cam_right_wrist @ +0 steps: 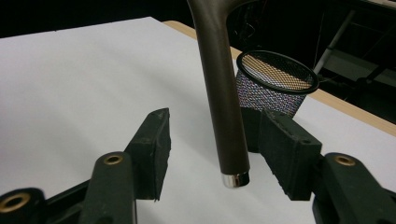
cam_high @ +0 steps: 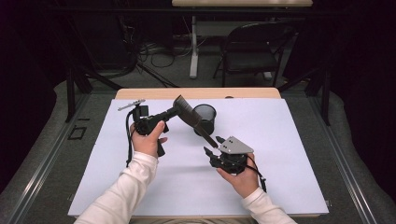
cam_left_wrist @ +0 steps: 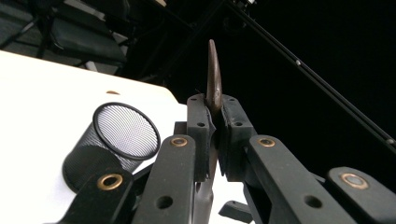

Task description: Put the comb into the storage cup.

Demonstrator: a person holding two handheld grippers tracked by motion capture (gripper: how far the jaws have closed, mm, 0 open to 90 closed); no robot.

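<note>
Left gripper (cam_high: 173,111): jaws clamped tight on the flat blade of a dark brown spatula-like tool (cam_high: 189,114), held up off the desk, and in the left gripper view (cam_left_wrist: 214,119) the thin blade (cam_left_wrist: 214,79) stands edge-on between the pads!
Left hand (cam_high: 148,135): wrapped around the gripper body, white sleeve coming in from the bottom of the high view.
Right gripper (cam_high: 212,148): jaws parted, pads clear of the handle on both sides; nothing pressed.
Right gripper view (cam_right_wrist: 212,156): the tool's round brown handle (cam_right_wrist: 224,102) hangs down between the two open jaws, its silver end cap just above the white surface, with a gap to each pad.
Tool position: slanting from the left gripper down toward the right one, crossing in front of the cup in the high view.
Cup: black wire-mesh pen cup (cam_high: 205,117) standing upright on the desk, just behind the tool's handle.
Desk (cam_high: 280,154): covered by a white sheet, wooden edge showing at the far side.
Background: dark folding chair (cam_high: 252,49) well beyond the desk.
</note>
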